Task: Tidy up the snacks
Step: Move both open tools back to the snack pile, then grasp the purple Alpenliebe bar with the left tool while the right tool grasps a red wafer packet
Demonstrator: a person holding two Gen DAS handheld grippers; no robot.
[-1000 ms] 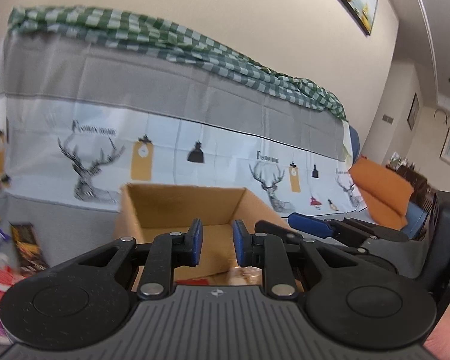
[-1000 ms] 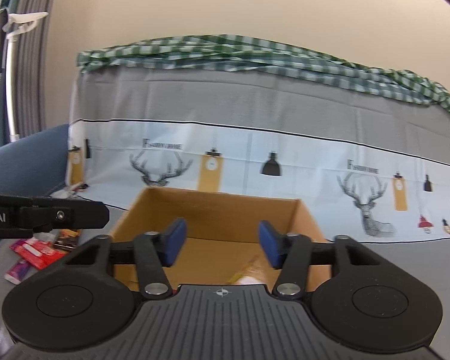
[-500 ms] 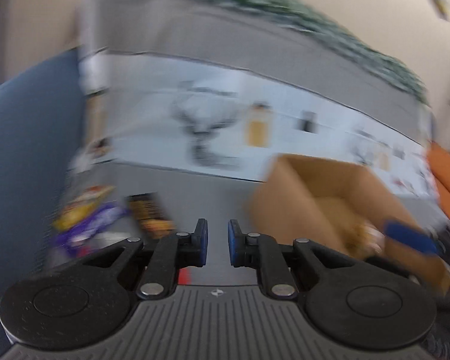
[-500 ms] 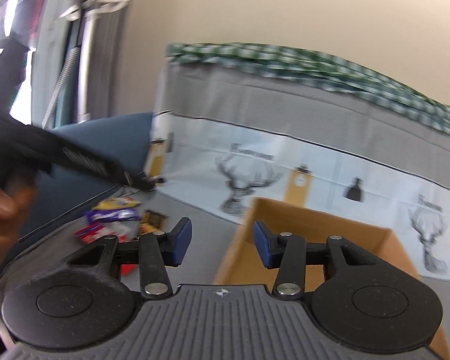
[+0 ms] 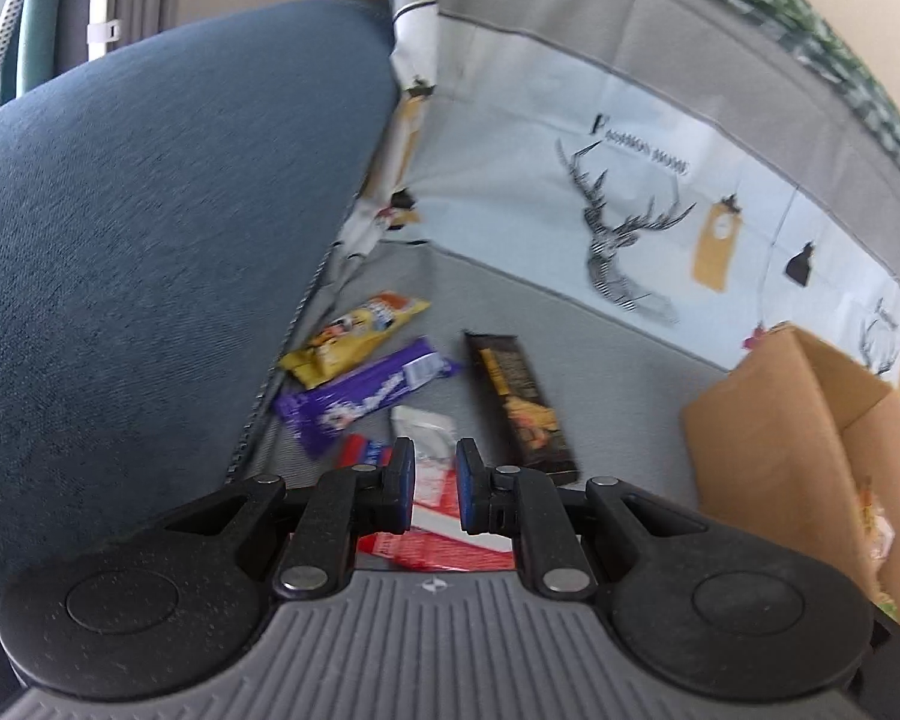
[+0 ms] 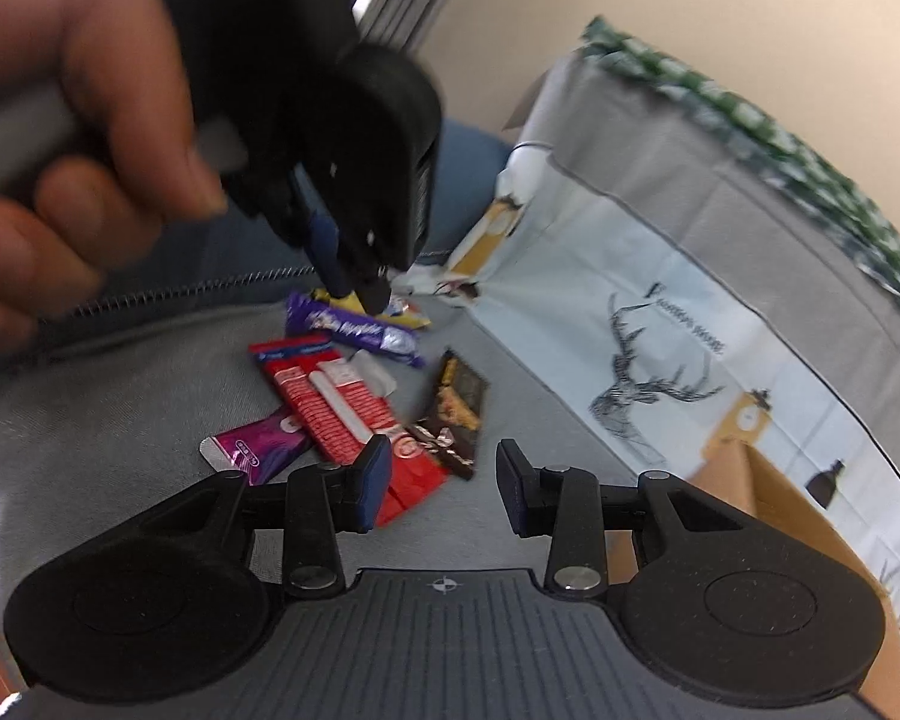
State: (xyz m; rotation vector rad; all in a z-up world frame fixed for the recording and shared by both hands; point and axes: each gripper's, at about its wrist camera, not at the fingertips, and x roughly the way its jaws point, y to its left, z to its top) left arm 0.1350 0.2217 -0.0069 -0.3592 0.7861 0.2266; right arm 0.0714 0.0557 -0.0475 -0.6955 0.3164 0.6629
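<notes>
Snacks lie in a loose cluster on a grey cover (image 5: 618,372), close to a blue cushion (image 5: 150,192) that fills the left of the left wrist view. Behind them hangs a cloth (image 5: 630,198) printed with deer heads; a checked fabric along its top is blurred. A cardboard box (image 5: 786,420) stands well to the right of the snacks, cut off by the frame edge in both views, its contents hard to make out.

Among the snacks, a red pack (image 6: 336,414) is the biggest, its lower end hidden behind the right gripper's left finger. A purple bar (image 5: 366,396) lies beside a yellow bar (image 5: 354,339), a dark bar (image 5: 522,402) to their right, and a magenta packet (image 6: 258,447) nearest the camera.

The left gripper (image 5: 435,489) hovers over the snacks, jaws nearly closed and empty. The right gripper (image 6: 441,480) is closing, with nothing between its jaws. A blurred hand (image 6: 72,138) holds the left gripper.
</notes>
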